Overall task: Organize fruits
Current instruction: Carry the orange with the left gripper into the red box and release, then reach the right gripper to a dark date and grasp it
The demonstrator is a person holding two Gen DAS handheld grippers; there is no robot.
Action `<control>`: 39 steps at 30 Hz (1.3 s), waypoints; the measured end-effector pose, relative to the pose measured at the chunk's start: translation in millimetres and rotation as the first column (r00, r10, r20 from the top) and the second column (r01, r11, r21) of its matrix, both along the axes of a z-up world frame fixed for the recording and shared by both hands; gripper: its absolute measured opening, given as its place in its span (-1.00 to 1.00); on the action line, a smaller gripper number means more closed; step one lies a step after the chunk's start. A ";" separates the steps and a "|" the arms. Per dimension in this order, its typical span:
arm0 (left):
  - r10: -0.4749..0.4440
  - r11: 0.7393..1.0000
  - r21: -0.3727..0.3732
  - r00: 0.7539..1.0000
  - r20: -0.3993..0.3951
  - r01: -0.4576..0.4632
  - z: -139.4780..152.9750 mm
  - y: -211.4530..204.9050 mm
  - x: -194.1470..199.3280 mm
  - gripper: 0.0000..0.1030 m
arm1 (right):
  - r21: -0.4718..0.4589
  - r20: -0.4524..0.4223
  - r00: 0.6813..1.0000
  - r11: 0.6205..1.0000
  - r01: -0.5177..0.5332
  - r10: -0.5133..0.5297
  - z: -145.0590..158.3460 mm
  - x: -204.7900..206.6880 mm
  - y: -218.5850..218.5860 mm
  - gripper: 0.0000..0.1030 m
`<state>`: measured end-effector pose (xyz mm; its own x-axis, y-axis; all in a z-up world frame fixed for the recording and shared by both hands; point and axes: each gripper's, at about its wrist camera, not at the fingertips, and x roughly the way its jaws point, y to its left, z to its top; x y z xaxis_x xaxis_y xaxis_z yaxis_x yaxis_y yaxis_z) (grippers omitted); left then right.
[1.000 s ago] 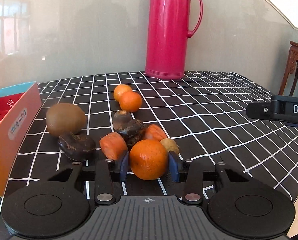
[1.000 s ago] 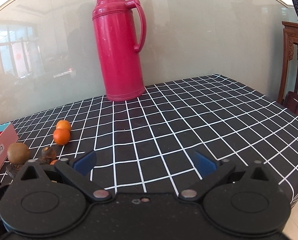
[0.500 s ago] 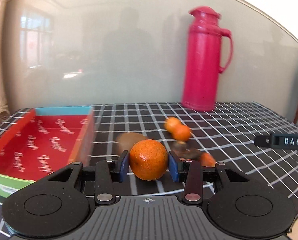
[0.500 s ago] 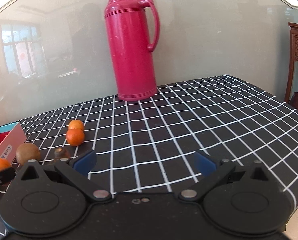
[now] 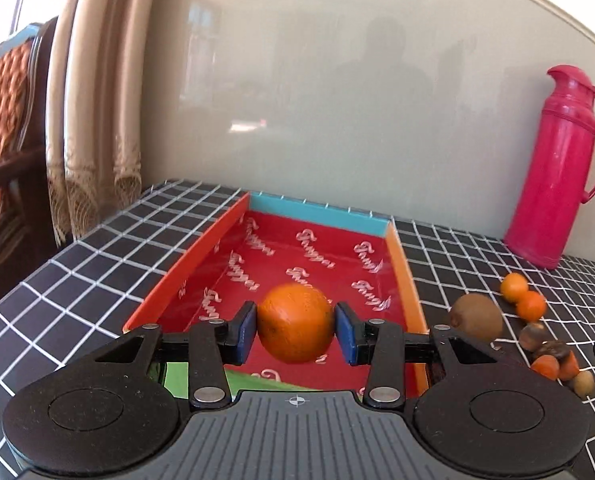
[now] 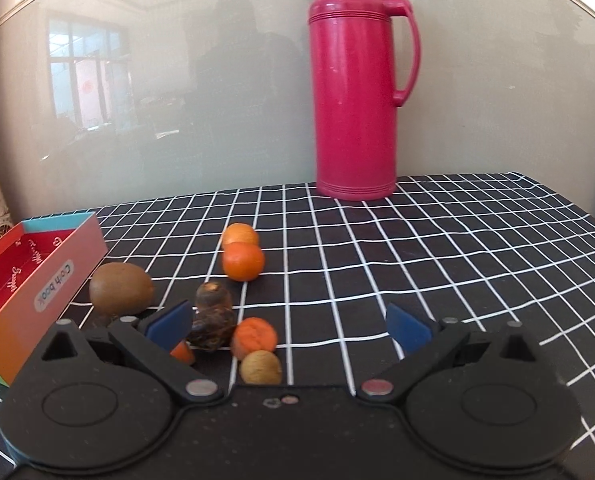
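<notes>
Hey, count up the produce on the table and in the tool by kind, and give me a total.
Oranges: 3, one in the left tool, two on the cloth
Kiwi: 1
Carrot pieces: 2
Dark brown tubers: 2
Small tan round fruit: 1
Total: 9

The left gripper (image 5: 295, 334) has swung the orange (image 5: 295, 322) away from the fruit pile and now holds it over the red box (image 5: 233, 236) at the worktop's left edge. The right gripper (image 6: 289, 322) has slid over to the pile, around the carrot piece (image 6: 254, 338).
</notes>
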<state>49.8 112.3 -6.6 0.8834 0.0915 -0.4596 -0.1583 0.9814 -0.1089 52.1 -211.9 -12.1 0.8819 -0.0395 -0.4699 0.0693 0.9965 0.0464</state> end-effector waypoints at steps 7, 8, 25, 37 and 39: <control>0.001 0.999 0.053 0.998 0.069 -0.004 6.5 -12.9 -14.9 0.49 | -0.003 0.011 1.000 1.000 -0.023 0.024 0.3 -0.2 7.1 1.00; 0.005 0.998 0.060 0.996 0.085 -0.010 7.7 -14.6 -17.9 0.70 | -0.005 0.016 0.999 1.000 -0.029 0.029 0.9 -1.5 7.3 1.00; 0.021 0.993 0.111 0.989 0.144 -0.037 14.7 -27.3 -35.3 1.00 | 0.000 0.089 0.981 0.985 -0.173 0.173 13.8 -19.7 11.5 0.99; 0.090 0.991 0.088 0.986 0.141 -0.103 15.2 6.1 -43.2 1.00 | -0.110 0.029 0.942 0.937 -0.331 0.335 3.1 -11.5 74.8 0.60; 0.100 0.990 0.083 0.985 0.143 -0.113 15.2 11.5 -44.9 1.00 | -0.109 0.010 0.932 0.927 -0.360 0.363 0.0 -9.7 84.3 0.49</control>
